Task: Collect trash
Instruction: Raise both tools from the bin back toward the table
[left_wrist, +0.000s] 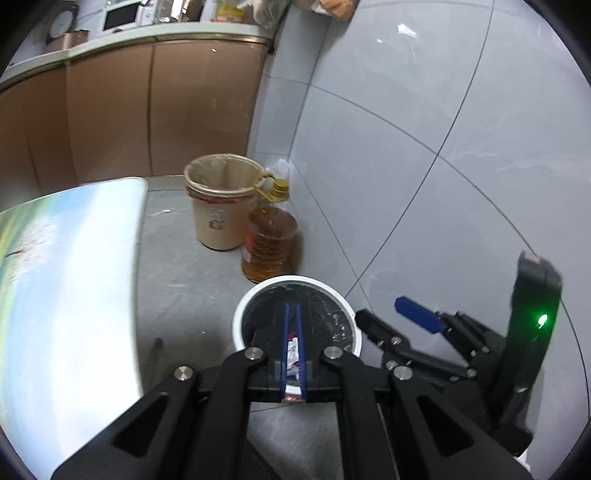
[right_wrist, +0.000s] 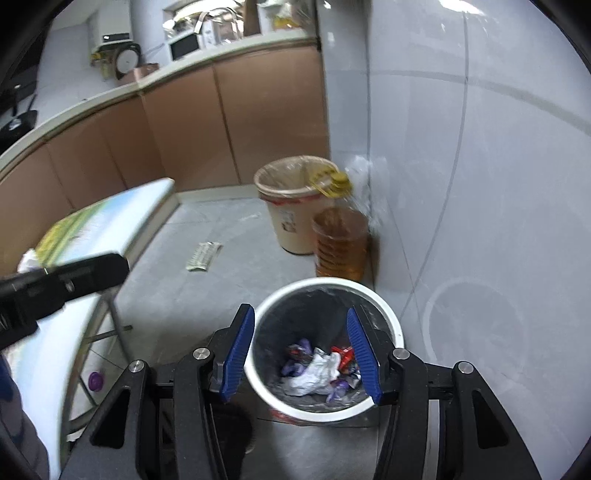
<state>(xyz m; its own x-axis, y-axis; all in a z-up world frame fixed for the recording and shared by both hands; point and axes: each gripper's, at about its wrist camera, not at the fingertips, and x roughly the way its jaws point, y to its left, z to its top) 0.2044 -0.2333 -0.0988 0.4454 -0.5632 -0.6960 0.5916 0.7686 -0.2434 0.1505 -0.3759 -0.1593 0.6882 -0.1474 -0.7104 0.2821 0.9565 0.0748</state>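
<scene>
Wrapper (left_wrist: 293, 353) pinched in left hand-held gripper (left_wrist: 293, 314) sits above the white bin (left_wrist: 242, 310) w/ black liner; let go only once centred over the opening, right hand-held gripper (right_wrist: 301, 325) spread & empty nearby.

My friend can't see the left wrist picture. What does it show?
The left gripper, shut on a small wrapper, is above a white trash bin lined in black. Farther back on the floor stand a beige bucket and an oil bottle.

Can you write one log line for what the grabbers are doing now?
left gripper: shut on wrapper, over white bin | right gripper: open, above bin
</scene>
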